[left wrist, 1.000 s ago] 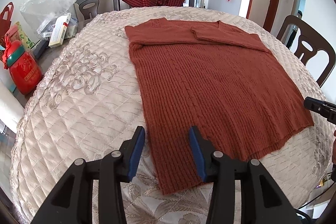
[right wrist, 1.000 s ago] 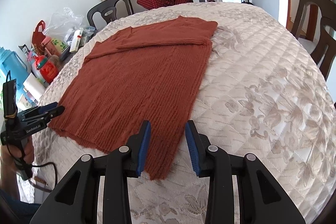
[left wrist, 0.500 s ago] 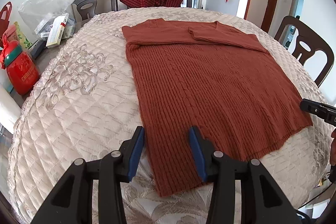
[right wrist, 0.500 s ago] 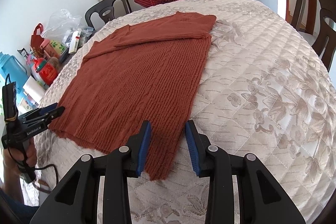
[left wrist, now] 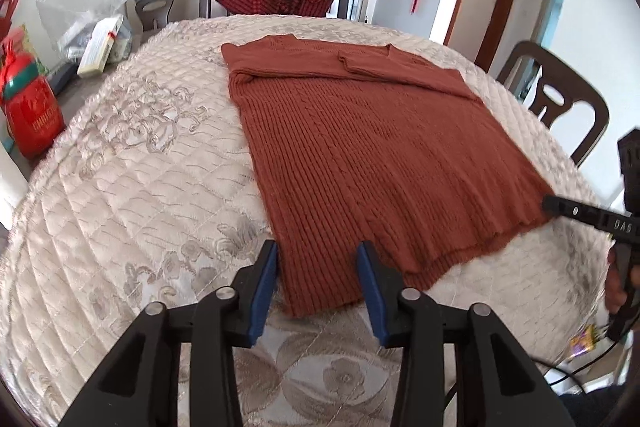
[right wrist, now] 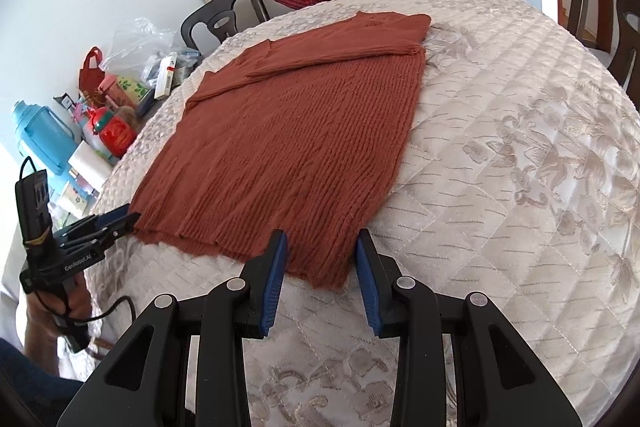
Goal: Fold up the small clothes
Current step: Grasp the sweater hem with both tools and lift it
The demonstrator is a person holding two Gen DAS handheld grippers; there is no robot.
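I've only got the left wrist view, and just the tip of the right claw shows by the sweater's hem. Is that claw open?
Observer: Yes. The right claw is open, with its jaws either side of the sweater's right hem corner.
Operator: How does my left claw look from that side?
Observer: Seen from outside, the left claw has its tips right at the hem's left corner.
Operator: Is there anything left of the table that I'm missing?
Observer: A blue jug stands there, outside your frame.
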